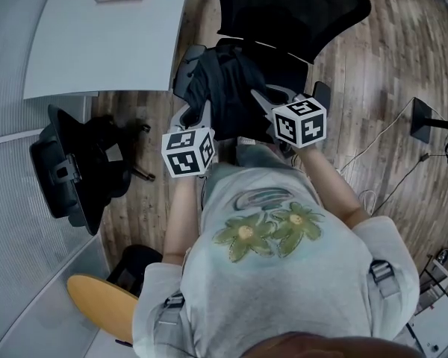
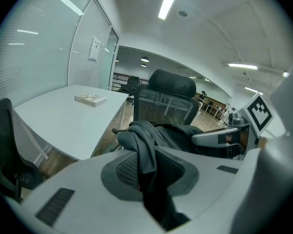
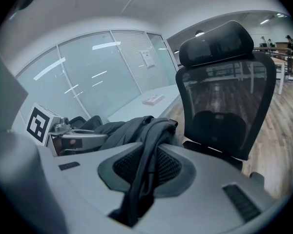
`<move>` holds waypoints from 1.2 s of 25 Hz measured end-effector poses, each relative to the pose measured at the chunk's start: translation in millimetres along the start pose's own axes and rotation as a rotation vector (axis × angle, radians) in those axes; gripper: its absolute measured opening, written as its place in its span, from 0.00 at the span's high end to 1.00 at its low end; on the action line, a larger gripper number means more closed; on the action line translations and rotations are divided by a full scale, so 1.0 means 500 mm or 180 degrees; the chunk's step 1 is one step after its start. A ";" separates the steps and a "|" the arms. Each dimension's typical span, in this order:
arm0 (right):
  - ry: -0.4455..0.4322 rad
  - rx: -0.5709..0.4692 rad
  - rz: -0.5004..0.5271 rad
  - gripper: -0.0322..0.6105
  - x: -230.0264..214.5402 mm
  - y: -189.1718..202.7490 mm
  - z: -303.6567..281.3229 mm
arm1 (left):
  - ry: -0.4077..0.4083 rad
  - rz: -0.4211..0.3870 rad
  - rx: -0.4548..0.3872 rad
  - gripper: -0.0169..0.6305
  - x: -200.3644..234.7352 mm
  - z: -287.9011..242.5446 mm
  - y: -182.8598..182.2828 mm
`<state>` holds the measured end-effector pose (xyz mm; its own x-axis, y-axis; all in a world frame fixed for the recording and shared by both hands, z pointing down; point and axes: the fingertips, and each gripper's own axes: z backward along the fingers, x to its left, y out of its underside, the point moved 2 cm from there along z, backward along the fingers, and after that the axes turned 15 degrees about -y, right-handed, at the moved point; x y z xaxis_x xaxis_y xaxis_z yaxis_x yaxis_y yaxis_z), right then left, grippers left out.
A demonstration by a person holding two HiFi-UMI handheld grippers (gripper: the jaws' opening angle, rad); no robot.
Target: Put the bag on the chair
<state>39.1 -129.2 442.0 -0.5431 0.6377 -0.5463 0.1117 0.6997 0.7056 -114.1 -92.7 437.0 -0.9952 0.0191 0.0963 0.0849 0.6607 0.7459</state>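
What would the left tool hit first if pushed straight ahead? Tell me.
Probably the black mesh office chair's backrest, directly behind the dark grey fabric bag the left tool is clamping; depth is unclear.

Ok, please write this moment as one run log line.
left tongs: shut on bag | right tongs: shut on bag | bag: over chair seat

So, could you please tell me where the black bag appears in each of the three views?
Head view: black bag upper centre, before the chair.
Left gripper view: bag centre, pinched by the left gripper.
Right gripper view: bag centre-left, pinched by the right gripper.
Shared landmark: the chair's mesh backrest.
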 end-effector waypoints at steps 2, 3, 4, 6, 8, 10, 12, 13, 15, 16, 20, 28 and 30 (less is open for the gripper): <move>-0.0009 0.0026 -0.0027 0.84 -0.010 0.005 -0.006 | -0.0010 0.0007 0.0041 0.86 0.000 -0.011 0.007; -0.0010 0.0041 -0.0042 0.84 -0.015 0.009 -0.008 | -0.0014 0.0010 0.0065 0.86 0.000 -0.016 0.011; -0.0008 0.0060 -0.0058 0.84 -0.021 0.012 -0.011 | -0.0017 0.0011 0.0092 0.86 -0.001 -0.022 0.016; -0.0002 0.0098 -0.0092 0.84 -0.031 0.020 -0.017 | -0.0020 0.0005 0.0146 0.86 -0.002 -0.032 0.025; 0.0003 0.0132 -0.0124 0.84 -0.041 0.028 -0.023 | -0.0019 0.0004 0.0196 0.86 -0.003 -0.041 0.034; 0.0007 0.0166 -0.0150 0.84 -0.051 0.038 -0.027 | -0.0017 0.0016 0.0241 0.86 -0.003 -0.051 0.044; 0.0009 0.0200 -0.0174 0.84 -0.061 0.047 -0.033 | -0.0021 0.0028 0.0280 0.86 -0.002 -0.061 0.054; 0.0010 0.0216 -0.0184 0.84 -0.065 0.051 -0.036 | -0.0024 0.0030 0.0297 0.86 -0.001 -0.067 0.059; 0.0013 0.0250 -0.0199 0.84 -0.074 0.058 -0.042 | -0.0030 0.0032 0.0333 0.86 0.001 -0.076 0.069; 0.0014 0.0268 -0.0206 0.84 -0.078 0.062 -0.043 | -0.0032 0.0034 0.0354 0.86 0.001 -0.080 0.073; 0.0010 0.0347 -0.0242 0.84 -0.095 0.078 -0.050 | -0.0041 0.0054 0.0448 0.86 0.000 -0.096 0.096; 0.0029 0.0470 -0.0302 0.84 -0.133 0.110 -0.076 | -0.0039 -0.0022 0.0561 0.86 0.006 -0.140 0.126; 0.0013 0.0492 -0.0317 0.84 -0.142 0.118 -0.086 | -0.0054 -0.0011 0.0589 0.86 0.013 -0.152 0.137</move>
<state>48.5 -147.1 541.9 -0.5612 0.5617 -0.6079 0.1838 0.8007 0.5702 -110.8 -104.3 538.6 -0.9963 0.0282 0.0818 0.0725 0.7875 0.6120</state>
